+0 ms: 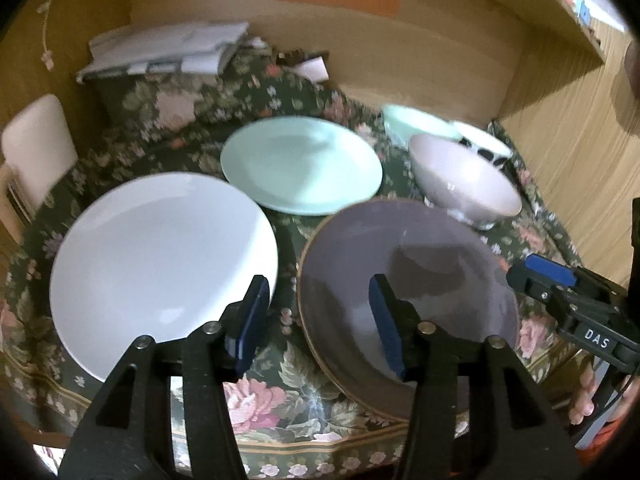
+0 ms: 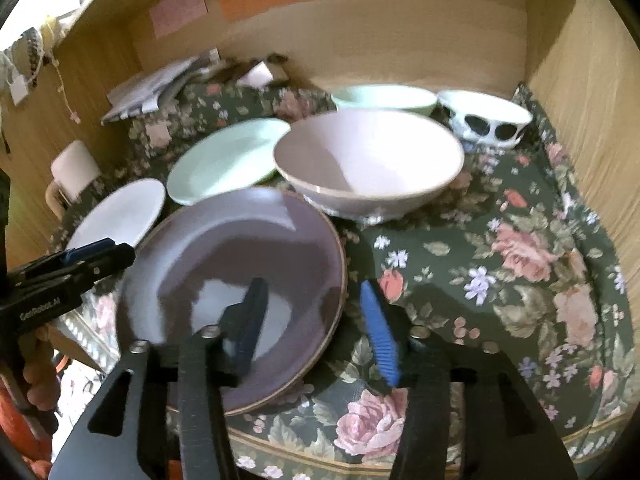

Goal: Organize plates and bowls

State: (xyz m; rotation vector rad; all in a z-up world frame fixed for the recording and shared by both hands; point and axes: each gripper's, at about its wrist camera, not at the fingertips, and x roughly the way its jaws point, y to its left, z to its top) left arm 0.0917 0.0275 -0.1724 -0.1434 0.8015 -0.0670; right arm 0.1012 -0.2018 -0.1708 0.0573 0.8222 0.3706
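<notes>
Both the left gripper (image 1: pixel 316 320) and right gripper (image 2: pixel 316 320) hang with fingers open over the purple plate (image 1: pixel 404 280), while 3 plates and 3 bowls sit unstacked on the tabletop (image 2: pixel 520 280).

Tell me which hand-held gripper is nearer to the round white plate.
Left. The left hand-held gripper hangs open beside the round white plate, one finger over its rim. The right hand-held gripper sits across the purple plate, farther away.

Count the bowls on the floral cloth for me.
3: the pink bowl just behind the purple plate, the mint bowl behind it, and the black-and-white bowl at back right. None looks hidden.
</notes>
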